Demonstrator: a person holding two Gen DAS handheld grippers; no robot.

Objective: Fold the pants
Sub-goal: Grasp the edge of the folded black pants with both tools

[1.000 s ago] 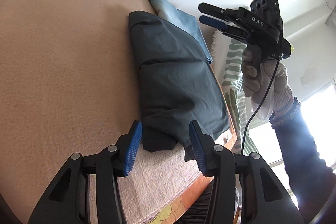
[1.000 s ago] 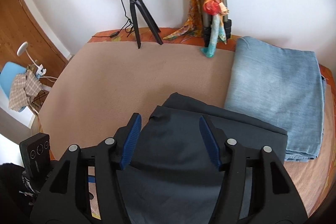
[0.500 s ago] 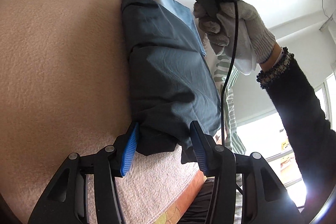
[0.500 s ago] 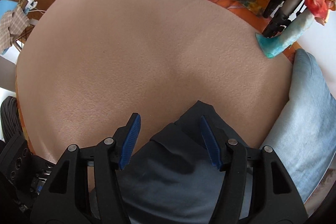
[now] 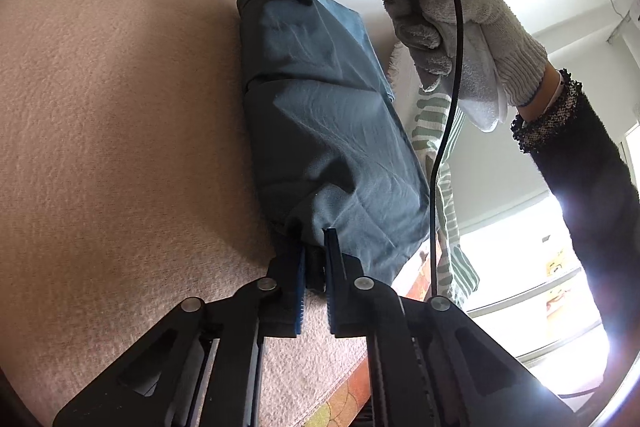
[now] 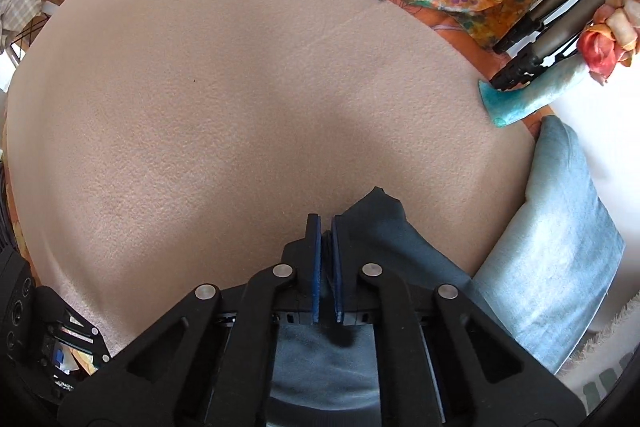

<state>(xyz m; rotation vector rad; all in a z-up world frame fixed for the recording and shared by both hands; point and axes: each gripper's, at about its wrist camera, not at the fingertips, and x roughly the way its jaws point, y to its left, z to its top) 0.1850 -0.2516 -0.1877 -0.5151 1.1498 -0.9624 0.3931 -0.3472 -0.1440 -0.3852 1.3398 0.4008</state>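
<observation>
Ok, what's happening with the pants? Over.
Left gripper shut on dark pants near end. Right gripper shut on far corner. Nothing blocking.

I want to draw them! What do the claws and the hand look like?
Both claws, the left claw and the right claw, are black with blue ribbed pads. The right one has white letters DAS and a black cable. The hand wears a grey-white knitted glove and a fuzzy black sleeve.
</observation>
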